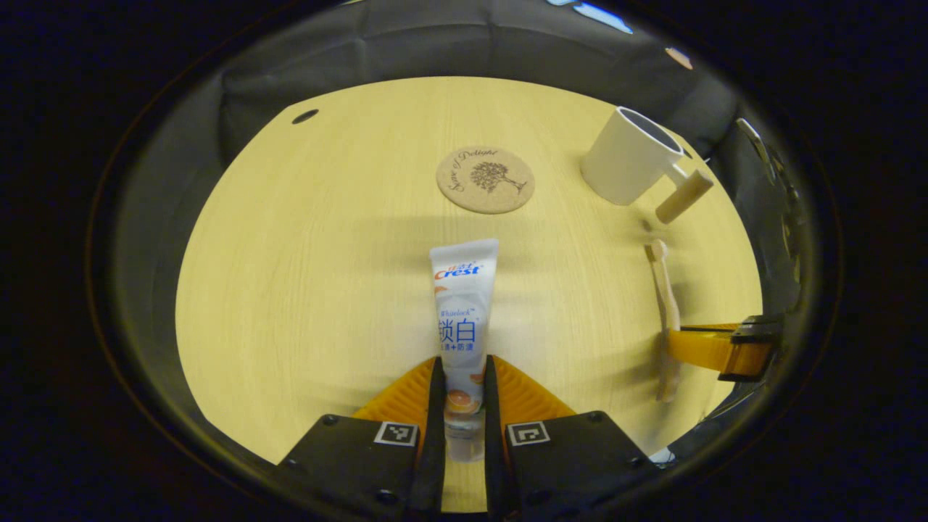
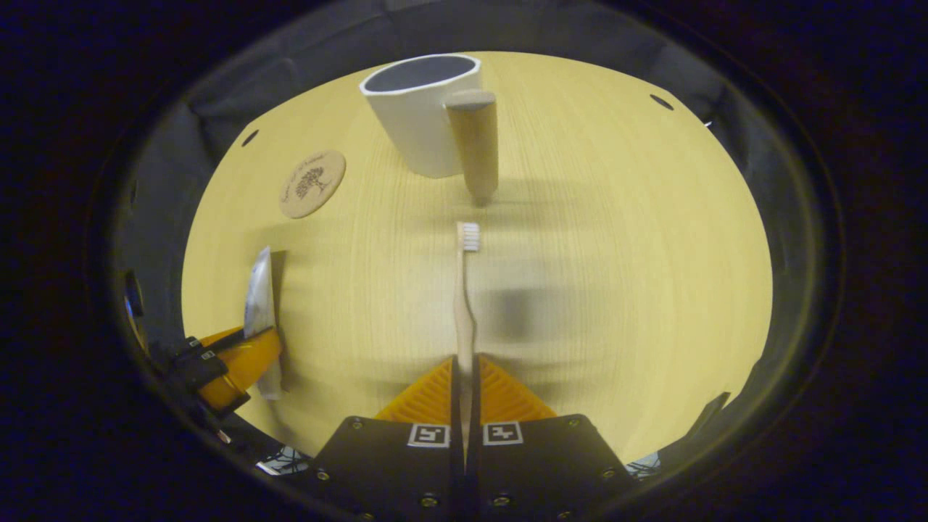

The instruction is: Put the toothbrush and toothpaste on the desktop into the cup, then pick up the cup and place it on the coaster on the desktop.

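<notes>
White cup [image 2: 424, 116] sat far; your left gripper [image 1: 462, 377] clamped toothpaste [image 1: 462, 319], right gripper [image 2: 464, 377] pinched toothbrush [image 2: 464, 304] (thin handle could twist loose).

We see the toothpaste [image 1: 464, 319] cap end hidden between gripper fingers; the toothbrush [image 2: 464, 304] handle end likewise.
</notes>
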Demonstrator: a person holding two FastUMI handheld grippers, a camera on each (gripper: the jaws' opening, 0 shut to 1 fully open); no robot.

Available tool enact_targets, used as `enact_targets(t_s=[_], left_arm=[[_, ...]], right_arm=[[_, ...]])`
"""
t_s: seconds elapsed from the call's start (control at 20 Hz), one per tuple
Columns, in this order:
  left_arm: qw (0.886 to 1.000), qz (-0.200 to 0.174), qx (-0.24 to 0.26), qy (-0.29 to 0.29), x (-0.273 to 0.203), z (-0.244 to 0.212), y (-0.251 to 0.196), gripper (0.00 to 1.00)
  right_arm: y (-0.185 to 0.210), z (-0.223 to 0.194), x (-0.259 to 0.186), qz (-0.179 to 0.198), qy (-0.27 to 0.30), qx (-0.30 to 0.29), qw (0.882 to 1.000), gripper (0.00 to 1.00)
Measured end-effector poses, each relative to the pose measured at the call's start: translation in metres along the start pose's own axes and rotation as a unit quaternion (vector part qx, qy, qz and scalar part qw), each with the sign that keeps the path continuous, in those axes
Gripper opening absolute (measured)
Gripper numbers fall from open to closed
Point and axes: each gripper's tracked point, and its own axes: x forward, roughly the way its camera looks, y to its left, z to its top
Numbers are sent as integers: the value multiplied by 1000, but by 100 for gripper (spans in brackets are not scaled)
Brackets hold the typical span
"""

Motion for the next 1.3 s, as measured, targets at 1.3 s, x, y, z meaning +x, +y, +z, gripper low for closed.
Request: enact_targets(t_s=[1.3], left_arm=[[995, 9, -35, -89, -93, 34, 27, 31]], right_arm=[[27, 277, -85, 86, -313, 79, 943, 2]])
